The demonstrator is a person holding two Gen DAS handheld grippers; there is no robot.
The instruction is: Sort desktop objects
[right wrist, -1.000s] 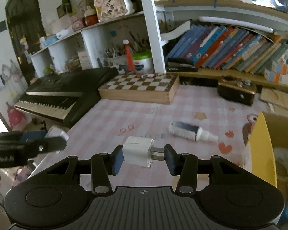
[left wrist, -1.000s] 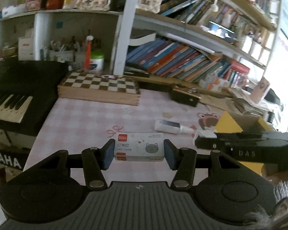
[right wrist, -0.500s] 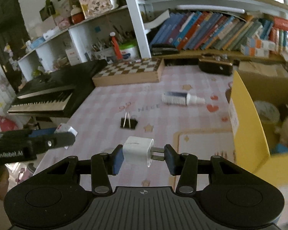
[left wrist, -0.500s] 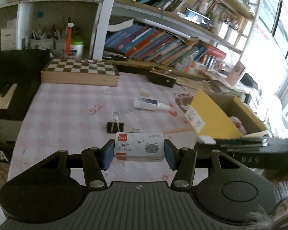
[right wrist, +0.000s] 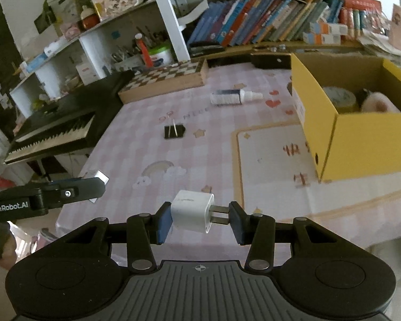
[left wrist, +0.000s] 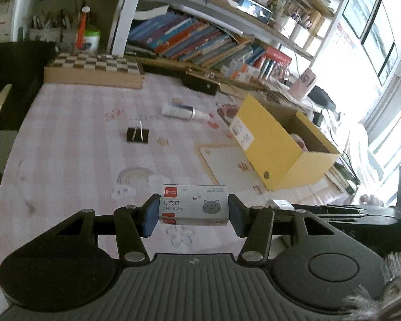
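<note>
Above a pink checked table point(left wrist: 74, 144), two handheld grippers are each carrying one item. The left gripper point(left wrist: 192, 211) is clamping a staple box point(left wrist: 194, 204) between its fingers. The right gripper point(right wrist: 199, 215) is pinching a white charger point(right wrist: 191, 210), one finger on its body and the other on its prongs. Both are hovering level over the table's near edge, well apart from the yellow box point(right wrist: 361, 139) on the right, which is already holding a tape roll point(right wrist: 338, 97) and something pink. A binder clip point(right wrist: 174, 131) and a small bottle point(right wrist: 235, 96) are lying unsorted on the table, so sorting looks roughly half finished.
</note>
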